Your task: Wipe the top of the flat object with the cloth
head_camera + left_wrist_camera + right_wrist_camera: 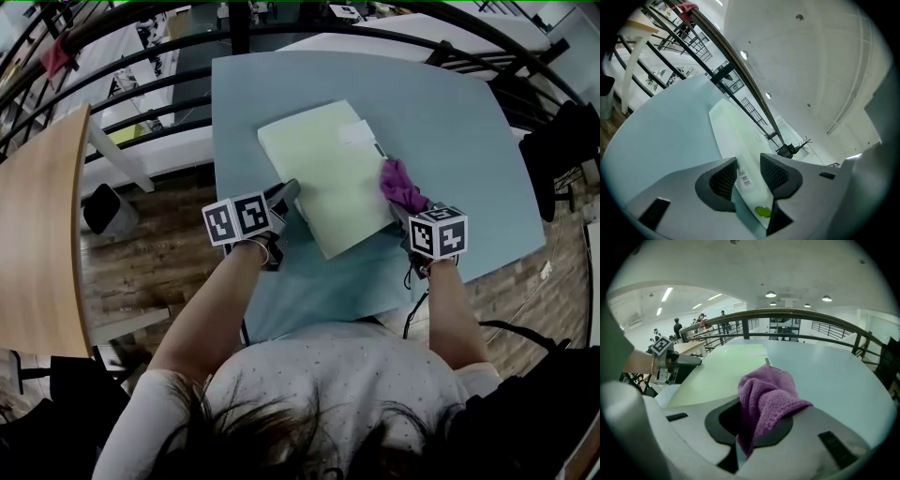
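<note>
The right claw (753,420) grips a bunched purple cloth (768,387) by the edge of a pale green folder (724,369) on the blue desk (825,371), while the left claw (680,363) sits at the folder's left edge.

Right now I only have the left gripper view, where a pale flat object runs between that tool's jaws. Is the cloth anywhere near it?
Observer: Yes. The right tool is shut on a purple cloth.
Operator: Is the cloth over the flat object?
Observer: It is at the right edge of the flat object, where that edge meets the blue table. I cannot confirm that it touches.
Operator: Where does my left tool sit on the object?
Observer: The left tool is at the opposite, left edge, about midway along it.
</note>
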Demonstrator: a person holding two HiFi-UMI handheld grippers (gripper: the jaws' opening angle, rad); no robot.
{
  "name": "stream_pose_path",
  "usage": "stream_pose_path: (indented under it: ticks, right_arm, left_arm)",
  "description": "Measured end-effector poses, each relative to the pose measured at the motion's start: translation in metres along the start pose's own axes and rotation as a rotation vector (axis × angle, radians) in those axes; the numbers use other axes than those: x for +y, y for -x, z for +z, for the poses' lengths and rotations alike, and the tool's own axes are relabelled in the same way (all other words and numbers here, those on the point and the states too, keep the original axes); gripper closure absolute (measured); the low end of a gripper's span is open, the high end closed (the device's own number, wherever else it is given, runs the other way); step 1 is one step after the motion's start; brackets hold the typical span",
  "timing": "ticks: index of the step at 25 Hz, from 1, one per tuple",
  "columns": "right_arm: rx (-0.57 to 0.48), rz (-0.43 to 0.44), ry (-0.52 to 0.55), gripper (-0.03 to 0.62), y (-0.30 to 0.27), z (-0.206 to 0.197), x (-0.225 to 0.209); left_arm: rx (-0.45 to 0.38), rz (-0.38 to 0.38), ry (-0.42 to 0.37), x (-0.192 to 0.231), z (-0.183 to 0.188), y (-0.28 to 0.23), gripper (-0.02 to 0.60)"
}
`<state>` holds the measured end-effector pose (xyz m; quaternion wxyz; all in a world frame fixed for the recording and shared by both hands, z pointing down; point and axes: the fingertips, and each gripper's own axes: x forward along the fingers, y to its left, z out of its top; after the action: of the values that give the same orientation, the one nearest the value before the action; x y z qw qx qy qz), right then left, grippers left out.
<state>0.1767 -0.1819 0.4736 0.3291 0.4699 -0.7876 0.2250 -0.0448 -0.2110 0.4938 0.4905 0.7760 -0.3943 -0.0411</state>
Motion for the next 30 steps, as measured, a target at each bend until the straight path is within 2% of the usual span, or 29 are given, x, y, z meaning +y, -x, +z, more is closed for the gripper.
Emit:
stream_pose_path:
  ticks: [5, 8, 10, 12, 14, 18, 20, 22, 24, 30]
  right_arm:
    - [-0.013, -0.099, -0.088, 0.571, 0.003, 0.001, -0.029]
    - [0.044, -0.166, -0.071, 0.572, 0.006, 0.0, -0.039]
    - [0.04, -0.158, -0.03, 0.572, 0.007, 0.014, -0.029]
    - [-0.051, -0.069, 0.017, 0.572, 0.006, 0.042, 0.004]
    - [-0.112, 0.071, 0.055, 0.572, 0.003, 0.062, 0.053]
    - [-0.065, 0.405, 0.157, 0.572, 0.0, 0.053, 0.168]
    - [0.004, 0.493, 0.242, 0.572, -0.005, 0.032, 0.204]
    - [0.084, 0.503, 0.31, 0.572, -0.011, 0.009, 0.214]
    - [0.121, 0.494, 0.322, 0.571, -0.012, -0.004, 0.208]
    - [0.096, 0.484, 0.138, 0.572, -0.002, -0.004, 0.176]
  left_arm:
    - [-0.006, 0.002, -0.011, -0.001, 0.0, 0.0, 0.428]
    - [-0.01, 0.002, -0.015, -0.002, -0.001, 0.001, 0.428]
    - [-0.009, -0.001, -0.012, -0.003, 0.0, 0.001, 0.431]
    - [-0.007, -0.001, -0.01, -0.002, 0.002, -0.001, 0.431]
    - [-0.011, 0.007, -0.016, 0.0, 0.002, -0.002, 0.431]
    - [-0.016, 0.025, -0.031, -0.001, 0.001, -0.001, 0.431]
    - [-0.016, 0.022, -0.032, -0.001, 0.001, 0.0, 0.431]
    - [-0.013, 0.018, -0.025, 0.0, 0.001, 0.0, 0.431]
    - [-0.005, 0.011, -0.018, 0.0, 0.001, -0.001, 0.431]
    - [0.006, -0.002, -0.016, -0.002, 0.001, -0.002, 0.431]
